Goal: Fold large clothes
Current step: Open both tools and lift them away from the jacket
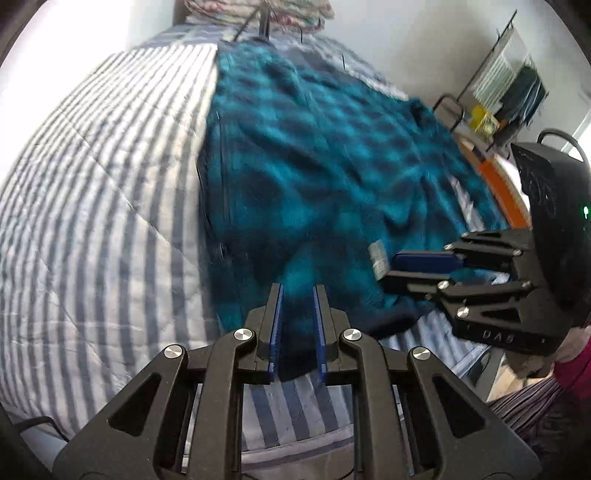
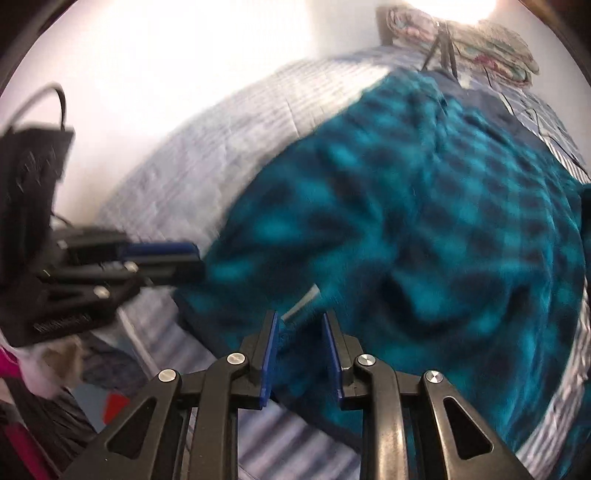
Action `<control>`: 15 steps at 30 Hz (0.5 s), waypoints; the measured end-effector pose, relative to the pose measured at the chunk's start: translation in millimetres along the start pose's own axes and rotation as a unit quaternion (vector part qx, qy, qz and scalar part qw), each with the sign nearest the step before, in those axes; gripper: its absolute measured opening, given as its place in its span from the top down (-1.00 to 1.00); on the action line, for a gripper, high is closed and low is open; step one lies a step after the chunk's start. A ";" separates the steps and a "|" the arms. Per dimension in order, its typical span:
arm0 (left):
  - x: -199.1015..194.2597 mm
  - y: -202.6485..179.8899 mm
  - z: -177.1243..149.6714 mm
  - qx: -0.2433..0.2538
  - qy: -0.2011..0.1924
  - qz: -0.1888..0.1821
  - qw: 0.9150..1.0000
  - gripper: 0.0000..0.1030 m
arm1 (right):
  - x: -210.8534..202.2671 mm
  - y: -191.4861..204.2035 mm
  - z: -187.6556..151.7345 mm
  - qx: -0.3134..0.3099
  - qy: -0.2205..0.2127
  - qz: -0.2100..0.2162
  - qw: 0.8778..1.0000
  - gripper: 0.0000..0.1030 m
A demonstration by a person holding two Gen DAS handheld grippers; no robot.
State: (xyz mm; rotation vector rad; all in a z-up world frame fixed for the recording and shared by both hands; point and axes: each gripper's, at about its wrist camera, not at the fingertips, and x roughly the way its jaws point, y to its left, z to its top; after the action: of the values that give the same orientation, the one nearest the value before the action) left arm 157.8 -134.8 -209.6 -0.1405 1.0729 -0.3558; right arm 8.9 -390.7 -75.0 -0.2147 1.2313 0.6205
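A large teal and dark blue checked fleece garment [image 1: 314, 158] lies spread along a bed with a blue and white striped cover [image 1: 96, 192]. My left gripper [image 1: 298, 291] is at the garment's near hem, its jaws partly apart with the dark hem edge between them. My right gripper [image 1: 388, 266] comes in from the right beside a white label [image 1: 378, 258] on the fabric. In the right wrist view the garment [image 2: 424, 221] fills the middle, my right gripper [image 2: 300, 321] straddles its near edge, and the left gripper [image 2: 192, 258] reaches in from the left. Both views are blurred.
Folded patterned bedding [image 1: 258, 11] and a small black tripod [image 2: 441, 51] sit at the bed's far end. A shelf with clutter [image 1: 502, 99] and an orange edge [image 1: 506, 188] stand to the right of the bed. A white wall is on the left.
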 end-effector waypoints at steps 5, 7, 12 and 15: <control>20.6 -12.5 -11.3 0.028 0.010 0.031 0.999 0.74 | 0.5 -15.5 -18.3 0.048 -0.008 0.018 0.999 0.54; 17.7 -17.4 -6.0 0.027 0.013 0.035 0.999 0.74 | -9.5 -12.8 -19.5 0.046 -0.024 0.013 0.999 0.53; -18.6 -44.5 9.6 0.052 -0.037 0.021 0.998 0.74 | -49.3 -24.2 -33.8 0.069 -0.072 -0.026 0.995 0.09; -46.3 -63.6 21.3 0.066 -0.066 0.002 0.996 0.64 | -82.5 -46.2 -45.5 0.090 -0.120 -0.054 0.987 -0.29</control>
State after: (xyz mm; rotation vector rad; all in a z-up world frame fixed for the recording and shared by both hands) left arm 143.0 -179.2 -142.9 -0.0426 0.9159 -0.4074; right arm -18.6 -476.9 -22.0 -0.0523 1.0275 0.4244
